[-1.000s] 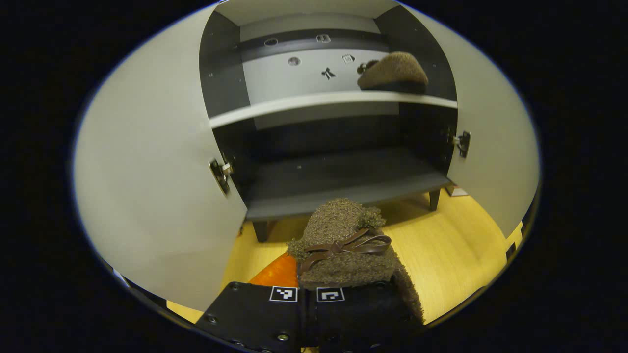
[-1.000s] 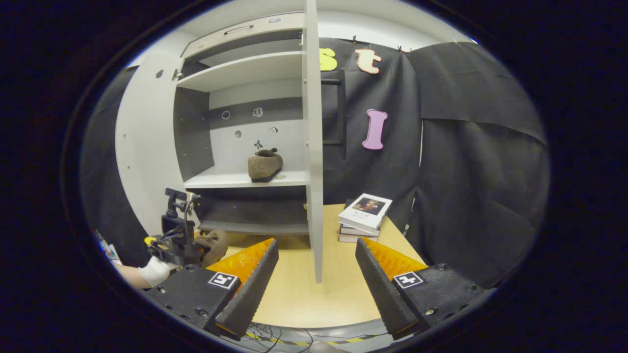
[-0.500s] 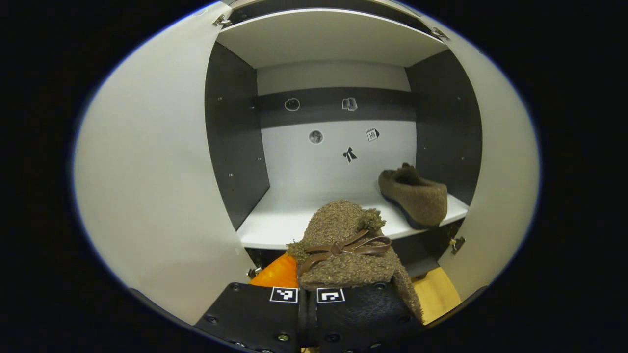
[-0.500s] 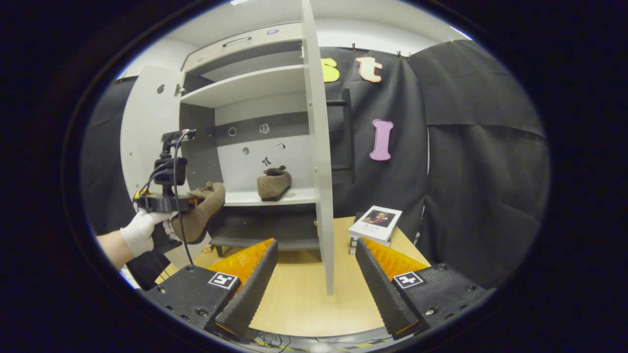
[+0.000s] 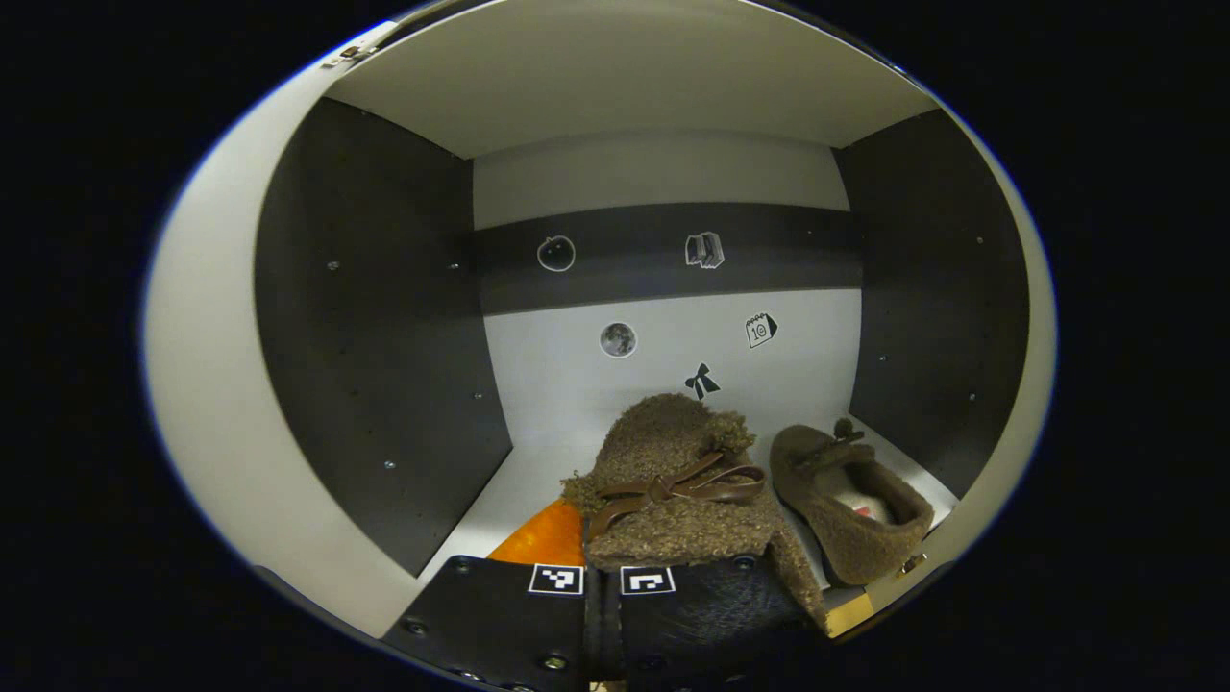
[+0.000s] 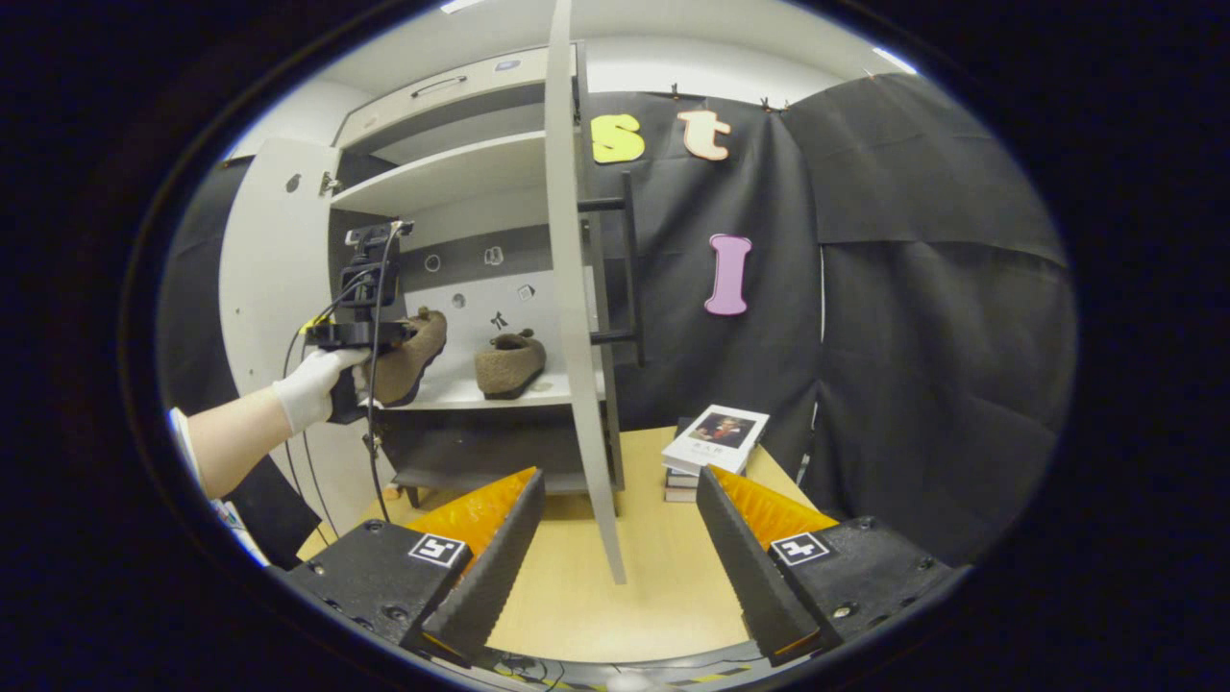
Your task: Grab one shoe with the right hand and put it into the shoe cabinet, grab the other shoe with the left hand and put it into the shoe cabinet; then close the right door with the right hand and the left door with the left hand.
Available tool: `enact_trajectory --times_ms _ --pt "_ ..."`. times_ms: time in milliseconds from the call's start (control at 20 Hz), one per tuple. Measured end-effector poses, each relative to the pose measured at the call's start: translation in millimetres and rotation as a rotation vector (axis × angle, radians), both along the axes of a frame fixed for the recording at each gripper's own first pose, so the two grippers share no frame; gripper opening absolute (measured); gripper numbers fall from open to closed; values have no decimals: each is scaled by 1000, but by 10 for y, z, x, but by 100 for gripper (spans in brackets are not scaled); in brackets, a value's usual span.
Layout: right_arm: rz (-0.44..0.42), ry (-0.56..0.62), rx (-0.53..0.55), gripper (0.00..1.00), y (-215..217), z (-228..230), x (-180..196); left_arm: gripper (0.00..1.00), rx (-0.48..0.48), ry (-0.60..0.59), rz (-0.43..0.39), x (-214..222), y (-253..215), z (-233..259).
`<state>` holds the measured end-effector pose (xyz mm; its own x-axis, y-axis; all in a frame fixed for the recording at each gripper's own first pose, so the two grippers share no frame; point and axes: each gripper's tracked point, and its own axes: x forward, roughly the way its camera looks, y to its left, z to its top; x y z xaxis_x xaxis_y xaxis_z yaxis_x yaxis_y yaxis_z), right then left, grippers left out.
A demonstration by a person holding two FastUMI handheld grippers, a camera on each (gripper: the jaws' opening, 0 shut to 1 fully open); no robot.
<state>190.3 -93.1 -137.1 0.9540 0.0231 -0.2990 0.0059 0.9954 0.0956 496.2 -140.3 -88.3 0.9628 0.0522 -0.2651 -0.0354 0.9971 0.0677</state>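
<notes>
In the left gripper view, the left gripper (image 5: 615, 567) has its fingers clamped together on a brown fuzzy fabric shoe with a thin leather bow (image 5: 673, 490), toe pointing straight ahead into the white-and-grey shoe cabinet (image 5: 384, 317), over its white middle shelf (image 5: 538, 461); the second matching brown fuzzy shoe (image 5: 850, 509) lies on that shelf just to its right, long axis parallel. In the right gripper view, the right gripper (image 6: 620, 548) hangs empty with fingers wide apart above the pale wooden counter (image 6: 663, 586), facing the edge of the open right door (image 6: 577, 317), while the gloved hand (image 6: 312, 384) holds the left gripper at the shelf; the count is two shoes, two open doors, one stack of books (image 6: 716, 442).
</notes>
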Motion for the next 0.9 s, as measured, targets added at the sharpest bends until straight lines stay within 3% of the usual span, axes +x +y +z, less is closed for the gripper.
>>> enact_trajectory --times_ms 250,450,650,850,900 --pt "-40 13 -3 100 -218 -43 14 0 -7 111 7 539 -80 -402" --pt "-42 63 17 100 -251 -189 3 0 7 257 7 621 -67 -811" --pt "-28 82 28 100 -228 -233 0 2 23 330 -21 596 -73 -871" --pt "-14 63 22 99 -185 -161 14 22 -18 352 -58 504 -110 -806" --pt "-9 59 21 99 -184 -152 7 47 -21 344 -54 472 -86 -750"
